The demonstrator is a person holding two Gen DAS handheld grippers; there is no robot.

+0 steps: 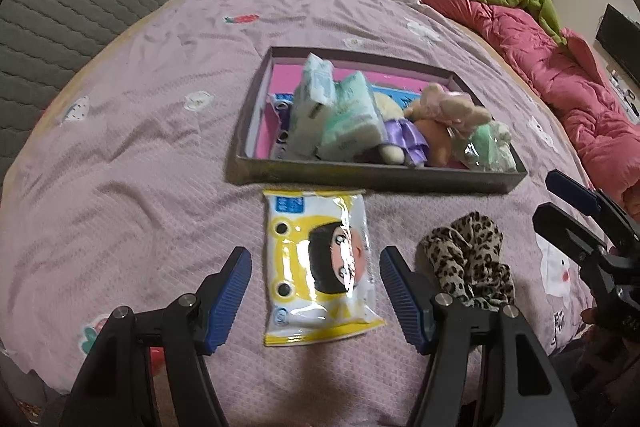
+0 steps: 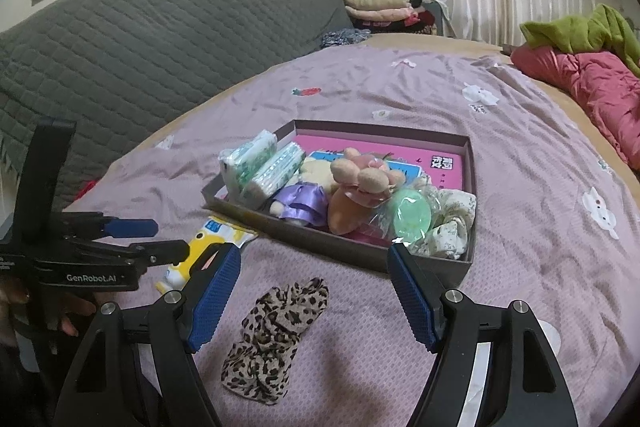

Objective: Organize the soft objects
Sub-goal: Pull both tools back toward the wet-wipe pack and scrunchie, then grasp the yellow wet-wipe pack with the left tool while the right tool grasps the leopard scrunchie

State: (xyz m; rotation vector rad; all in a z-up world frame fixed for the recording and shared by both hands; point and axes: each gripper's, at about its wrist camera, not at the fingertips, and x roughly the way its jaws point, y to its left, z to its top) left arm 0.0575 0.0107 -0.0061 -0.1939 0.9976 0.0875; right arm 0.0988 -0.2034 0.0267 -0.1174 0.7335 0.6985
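While flat between ribbed gripper pads (image 1: 230, 297), glossy crinkled packet (image 1: 318, 269).

Left gripper (image 1: 315, 297) wide open, straddling yellow wipes pack (image 1: 320, 267) flat on the bed (image 1: 140, 155). Leopard scrunchie (image 1: 468, 263) just right of it. Box (image 1: 376, 175) beyond holds tissue packs (image 1: 332, 111) and plush doll (image 1: 424, 131). Right gripper (image 1: 560, 205) at frame edge, open.
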